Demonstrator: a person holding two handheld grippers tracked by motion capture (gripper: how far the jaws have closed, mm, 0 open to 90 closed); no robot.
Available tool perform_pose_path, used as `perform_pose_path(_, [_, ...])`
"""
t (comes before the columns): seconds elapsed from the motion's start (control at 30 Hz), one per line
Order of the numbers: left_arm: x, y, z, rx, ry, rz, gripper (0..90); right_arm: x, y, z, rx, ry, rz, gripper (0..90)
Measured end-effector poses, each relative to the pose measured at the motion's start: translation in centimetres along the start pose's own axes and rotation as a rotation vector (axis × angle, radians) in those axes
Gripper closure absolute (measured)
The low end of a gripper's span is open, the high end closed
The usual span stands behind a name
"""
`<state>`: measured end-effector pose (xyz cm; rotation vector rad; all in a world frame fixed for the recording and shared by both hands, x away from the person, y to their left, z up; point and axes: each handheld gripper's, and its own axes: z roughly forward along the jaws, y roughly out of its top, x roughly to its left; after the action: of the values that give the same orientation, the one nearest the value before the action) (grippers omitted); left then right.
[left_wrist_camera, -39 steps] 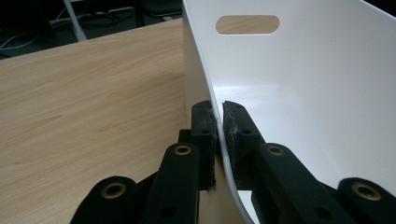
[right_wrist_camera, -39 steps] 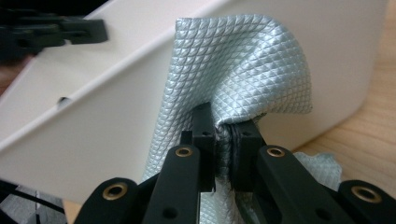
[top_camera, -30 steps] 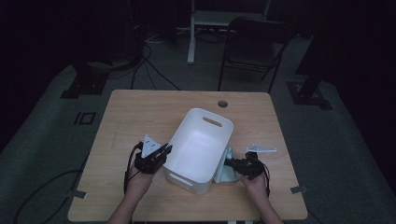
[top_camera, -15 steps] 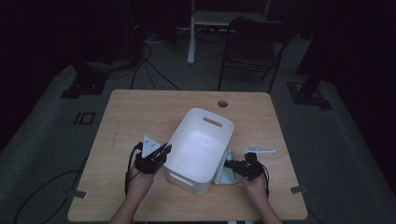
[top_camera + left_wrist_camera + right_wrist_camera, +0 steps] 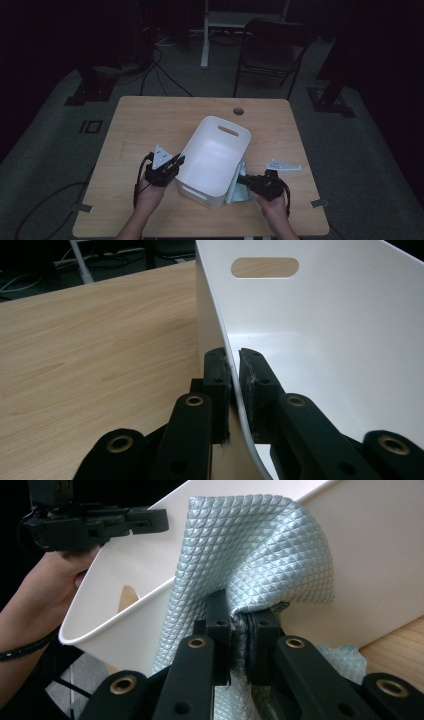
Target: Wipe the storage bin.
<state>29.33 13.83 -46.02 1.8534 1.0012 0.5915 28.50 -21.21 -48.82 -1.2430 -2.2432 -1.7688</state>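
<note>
White plastic bin (image 5: 216,161), smooth and round-cornered with an oval handle slot, lies tilted on the wooden table (image 5: 140,125); the left gripper (image 5: 234,385) is clamped on its thin rim. Pale-blue quilted cloth (image 5: 250,565), diamond-textured, bunches between the right gripper (image 5: 240,630)'s closed jaws, against the bin's outer wall.

Wooden table (image 5: 150,125), white bin (image 5: 215,160) on it, pale cloth (image 5: 239,189) alongside

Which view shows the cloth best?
The right gripper view: the cloth is close up, its quilted weave clear, pinched in the right gripper. The high view shows a small pale patch beside the tub.
</note>
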Motion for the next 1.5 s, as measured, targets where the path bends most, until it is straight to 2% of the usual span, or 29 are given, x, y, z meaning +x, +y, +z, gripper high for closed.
perform_pose_path(0.17, [-0.1,0.0,0.0,0.000,0.002,-0.002,82.8,-0.5,-0.2,0.3,0.009,-0.020,0.001,83.5])
perform_pose_path(0.4, [-0.1,0.0,0.0,0.001,0.008,-0.003,82.7,-1.5,-1.0,1.1,0.054,-0.076,0.012,83.5])
perform_pose_path(0.63, [-0.2,0.0,0.1,-0.001,0.034,-0.014,82.4,-3.2,-1.7,2.2,0.094,-0.127,0.048,83.5])
perform_pose_path(0.73, [-0.4,0.0,0.1,0.001,0.059,-0.014,82.6,-3.6,-1.8,2.3,0.096,-0.126,0.081,83.5])
perform_pose_path(0.8, [-0.4,0.0,0.1,-0.003,0.059,-0.022,82.8,-3.2,-1.7,2.2,0.108,-0.138,0.074,83.5])
perform_pose_path(0.83, [-0.4,0.0,0.1,-0.004,0.062,-0.023,82.8,-3.0,-1.7,2.0,0.104,-0.129,0.076,83.5])
perform_pose_path(0.93, [-0.4,0.0,0.0,-0.006,0.066,-0.026,82.9,-2.0,-1.7,1.3,0.082,-0.070,0.073,83.4])
perform_pose_path(1.0, [-0.5,-0.1,0.0,-0.006,0.068,-0.024,82.9,-0.7,-1.7,0.7,0.065,-0.035,0.047,83.4])
perform_pose_path(1.13, [-0.4,-0.1,0.0,-0.008,0.067,-0.027,82.9,1.9,-1.4,-0.7,-0.007,0.046,0.009,83.2])
perform_pose_path(1.17, [-0.4,-0.1,0.0,-0.008,0.067,-0.027,82.9,1.9,-1.4,-0.7,-0.007,0.046,0.009,83.2])
perform_pose_path(1.2, [-0.4,0.0,0.1,-0.006,0.059,-0.026,82.9,2.5,-1.3,-0.8,-0.015,0.046,-0.012,83.2])
perform_pose_path(1.23, [-0.4,0.0,0.1,-0.003,0.051,-0.023,83.0,3.1,-1.3,-0.7,-0.013,0.010,-0.048,83.2])
perform_pose_path(1.33, [-0.2,0.0,0.1,-0.003,0.026,-0.019,82.9,2.8,-1.5,-0.2,-0.015,0.015,-0.034,83.4])
perform_pose_path(1.4, [-0.3,0.1,0.1,0.000,0.022,-0.013,82.9,2.6,-1.5,-0.1,-0.008,0.008,-0.042,83.5])
perform_pose_path(1.5, [-0.3,0.1,0.1,0.003,0.020,-0.007,82.8,2.0,-1.7,0.2,-0.006,-0.005,-0.025,83.5])
